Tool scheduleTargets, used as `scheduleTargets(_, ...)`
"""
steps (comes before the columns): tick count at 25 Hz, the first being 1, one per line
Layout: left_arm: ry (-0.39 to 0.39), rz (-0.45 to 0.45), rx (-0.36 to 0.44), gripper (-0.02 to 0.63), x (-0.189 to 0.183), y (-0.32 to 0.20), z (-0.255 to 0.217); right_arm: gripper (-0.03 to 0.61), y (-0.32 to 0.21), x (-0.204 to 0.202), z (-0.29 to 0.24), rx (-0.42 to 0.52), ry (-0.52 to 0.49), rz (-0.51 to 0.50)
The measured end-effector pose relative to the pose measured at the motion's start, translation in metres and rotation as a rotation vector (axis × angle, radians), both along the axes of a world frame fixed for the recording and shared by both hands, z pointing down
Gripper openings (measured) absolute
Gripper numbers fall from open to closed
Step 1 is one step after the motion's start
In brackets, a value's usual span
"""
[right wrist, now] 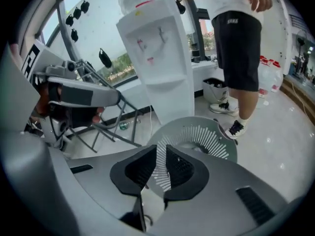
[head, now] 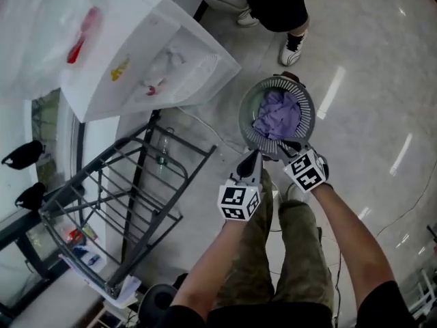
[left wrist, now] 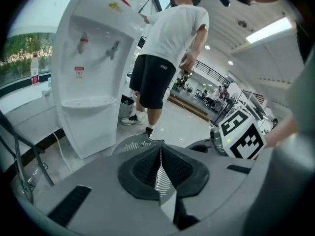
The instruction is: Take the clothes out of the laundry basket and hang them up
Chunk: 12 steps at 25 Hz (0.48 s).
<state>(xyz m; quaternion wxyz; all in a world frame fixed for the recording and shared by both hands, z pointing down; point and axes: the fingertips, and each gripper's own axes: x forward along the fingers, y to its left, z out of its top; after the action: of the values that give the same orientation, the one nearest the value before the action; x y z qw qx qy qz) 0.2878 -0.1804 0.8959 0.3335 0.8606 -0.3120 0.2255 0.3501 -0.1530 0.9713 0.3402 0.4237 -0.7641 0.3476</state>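
Note:
A round grey slatted laundry basket stands on the floor in front of my feet, with a crumpled purple garment inside. My left gripper hovers just short of the basket's near rim, its jaws pressed together and empty. My right gripper hangs over the near rim, jaws a narrow gap apart with nothing between them. In the left gripper view the basket rim shows beyond the shut gripper. In the right gripper view the basket lies straight beyond the slightly parted gripper.
A dark metal drying rack stands to the left, with a bottle on the floor by it. A white water dispenser is at the upper left. A person in black shorts stands just beyond the basket.

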Motion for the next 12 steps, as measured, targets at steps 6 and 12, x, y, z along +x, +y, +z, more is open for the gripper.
scheduleTargets(6, 0.012, -0.008, -0.001, 0.008, -0.006, -0.016, 0.095, 0.112, -0.012, -0.025, 0.145, -0.082, 0.076, -0.251)
scheduleTargets(12, 0.021, 0.020, 0.034, 0.008, -0.020, -0.033, 0.156, 0.130, -0.030, -0.036, 0.250, -0.075, 0.172, -0.431)
